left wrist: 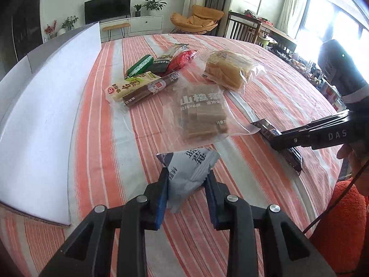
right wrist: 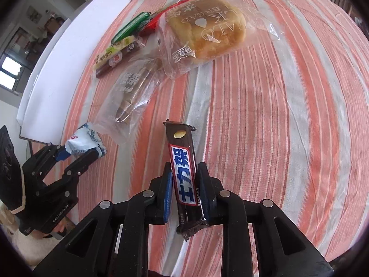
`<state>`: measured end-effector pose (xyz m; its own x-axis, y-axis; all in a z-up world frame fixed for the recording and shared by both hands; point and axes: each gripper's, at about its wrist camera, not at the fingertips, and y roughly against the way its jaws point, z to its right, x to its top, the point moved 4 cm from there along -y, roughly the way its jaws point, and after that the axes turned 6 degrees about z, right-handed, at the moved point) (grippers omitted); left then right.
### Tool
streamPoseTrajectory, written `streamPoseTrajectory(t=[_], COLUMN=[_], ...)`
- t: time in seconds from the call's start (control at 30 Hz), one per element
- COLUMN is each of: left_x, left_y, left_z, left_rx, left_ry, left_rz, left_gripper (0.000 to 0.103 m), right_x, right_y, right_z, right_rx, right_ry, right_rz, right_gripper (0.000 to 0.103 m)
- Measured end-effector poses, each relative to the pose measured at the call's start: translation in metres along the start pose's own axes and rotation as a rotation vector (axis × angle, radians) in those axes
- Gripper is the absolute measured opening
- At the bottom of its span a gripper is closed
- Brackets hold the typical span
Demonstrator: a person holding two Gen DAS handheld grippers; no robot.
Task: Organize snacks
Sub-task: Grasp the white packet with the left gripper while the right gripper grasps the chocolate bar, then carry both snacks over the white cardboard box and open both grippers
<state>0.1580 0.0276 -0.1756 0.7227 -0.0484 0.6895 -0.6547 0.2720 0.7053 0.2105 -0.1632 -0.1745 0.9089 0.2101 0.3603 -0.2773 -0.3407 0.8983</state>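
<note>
My left gripper (left wrist: 187, 180) is shut on a small grey-blue snack packet (left wrist: 189, 173), low over the striped tablecloth; it also shows in the right wrist view (right wrist: 84, 144). My right gripper (right wrist: 184, 180) is shut on a brown chocolate bar (right wrist: 183, 168), which also shows in the left wrist view (left wrist: 276, 143). Ahead lie a clear bag of hawthorn strips (left wrist: 200, 113), a bagged bread loaf (left wrist: 228, 69) and a pile of small snacks: a green stick (left wrist: 140, 65), a red packet (left wrist: 182, 61) and a brown sausage pack (left wrist: 147, 87).
A white board (left wrist: 46, 115) lies on the table's left side. The striped tablecloth (right wrist: 276, 115) covers the table. Chairs, a TV stand and plants stand beyond the far edge. An orange fuzzy sleeve (left wrist: 341, 219) is at the right.
</note>
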Motion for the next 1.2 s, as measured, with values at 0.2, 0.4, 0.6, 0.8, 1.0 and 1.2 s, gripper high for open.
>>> streamPoseTrajectory(t=[0.2, 0.4, 0.6, 0.8, 1.0, 1.2], left_x=[-0.001, 0.017, 0.055, 0.093, 0.108, 0.098], left_y=[0.029, 0.084, 0.153, 0.183, 0.17, 0.148], left_z=[-0.002, 0.004, -0.044, -0.15, -0.225, -0.218], left_rx=[-0.06, -0.146, -0.103, 0.211, 0.53, 0.583], left_ry=[0.103, 0.16, 0.229, 0.314, 0.314, 0.228], left_rz=[0.04, 0.118, 0.233, 0.267, 0.206, 0.224], left_gripper=[0.028, 0.028, 0.029, 0.029, 0.046, 0.079], right_x=[-0.005, -0.014, 0.002, 0.079, 0.143, 0.132], right_y=[-0.007, 0.008, 0.069, 0.095, 0.075, 0.075], right_z=[0.003, 0.012, -0.008, -0.145, -0.252, -0.226], right_rx=[-0.055, -0.03, 0.244, 0.514, 0.577, 0.426], right_ry=[0.108, 0.06, -0.129, -0.034, 0.025, 0.06], right_rz=[-0.004, 0.054, 0.173, 0.251, 0.307, 0.404], right_gripper=[0.047, 0.017, 0.017, 0.018, 0.039, 0.072])
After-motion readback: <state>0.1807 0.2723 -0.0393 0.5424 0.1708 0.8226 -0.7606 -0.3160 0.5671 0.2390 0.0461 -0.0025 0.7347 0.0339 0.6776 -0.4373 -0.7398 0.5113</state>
